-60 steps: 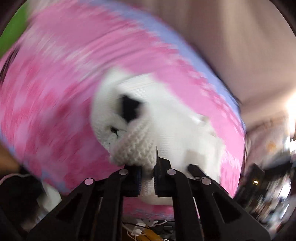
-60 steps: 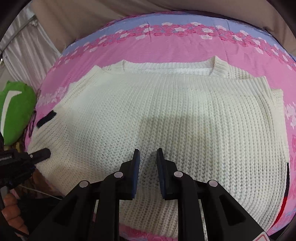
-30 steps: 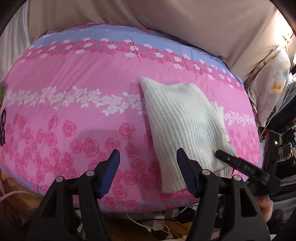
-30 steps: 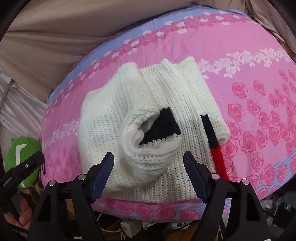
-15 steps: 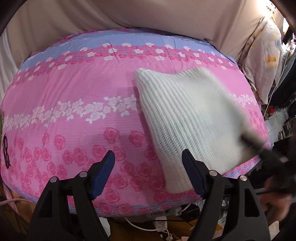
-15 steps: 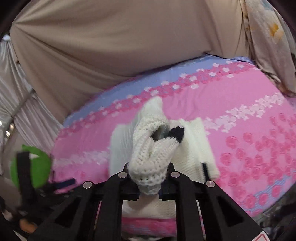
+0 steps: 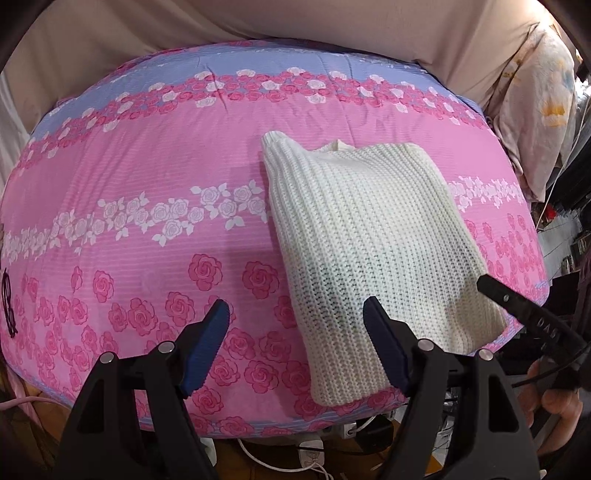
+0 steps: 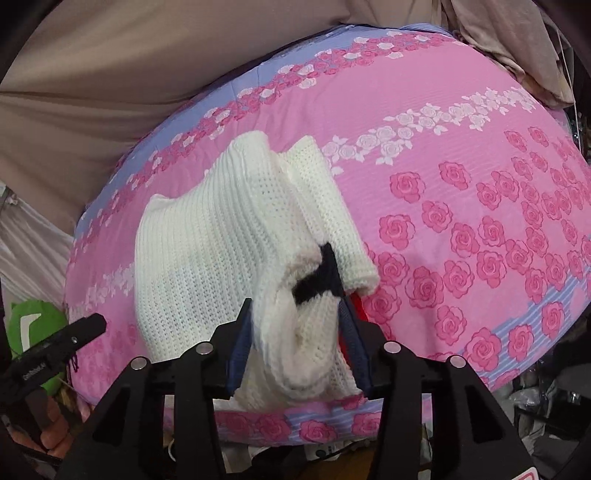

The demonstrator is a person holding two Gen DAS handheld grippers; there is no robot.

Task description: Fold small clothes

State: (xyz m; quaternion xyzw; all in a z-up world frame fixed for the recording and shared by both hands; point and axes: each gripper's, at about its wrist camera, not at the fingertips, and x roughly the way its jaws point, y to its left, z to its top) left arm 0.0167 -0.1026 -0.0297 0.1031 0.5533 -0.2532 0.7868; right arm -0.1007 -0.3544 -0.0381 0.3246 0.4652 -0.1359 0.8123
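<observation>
A white knitted sweater [image 7: 369,229] lies folded into a long rectangle on the pink rose-print bed cover [image 7: 147,177]. My left gripper [image 7: 295,347] is open and empty, low over the near edge of the bed, with the sweater's near corner between its fingers. In the right wrist view the sweater [image 8: 207,251] has a bunched sleeve end with a black band [image 8: 317,280] at its near end. My right gripper [image 8: 299,343] is open around that sleeve end, its pads apart and not pressing. The right gripper also shows in the left wrist view [image 7: 524,314].
A beige curtain [image 7: 258,18] hangs behind the bed. A pale printed cloth [image 7: 535,110] hangs at the right. A green cushion [image 8: 29,325] lies off the bed's left end. Cables and clutter lie below the near edge.
My right gripper, shut on the sleeve half a second ago and holding it up, has lowered it onto the sweater and opened. My left gripper stayed open and shifted slightly.
</observation>
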